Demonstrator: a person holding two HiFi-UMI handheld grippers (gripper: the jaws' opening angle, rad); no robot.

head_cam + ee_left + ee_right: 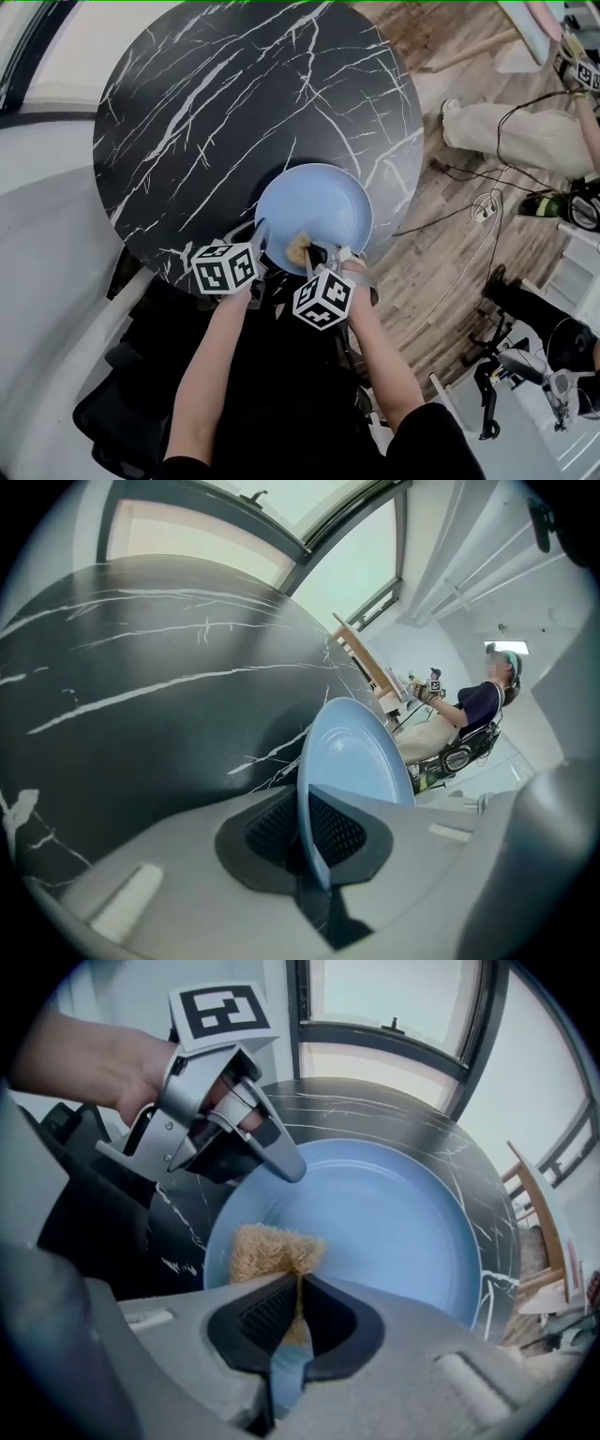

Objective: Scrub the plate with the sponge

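Plate [323,202]: pale blue, lies on the round black marble worktop [216,112], at the edge nearest the person. Sponge [272,1251]: tan, fibrous, sits on the plate's near inner part, touching it. Right hand-held gripper [298,1312] is clamped on the sponge, pads pinching its lower end. Left hand-held gripper [305,832] is closed on the plate's near-left rim, w/ the rim edge-on btwn both pads. The two sit just beside each other over the plate's near side. Right of the worktop: wood floor [441,253] w/ cables [469,220].
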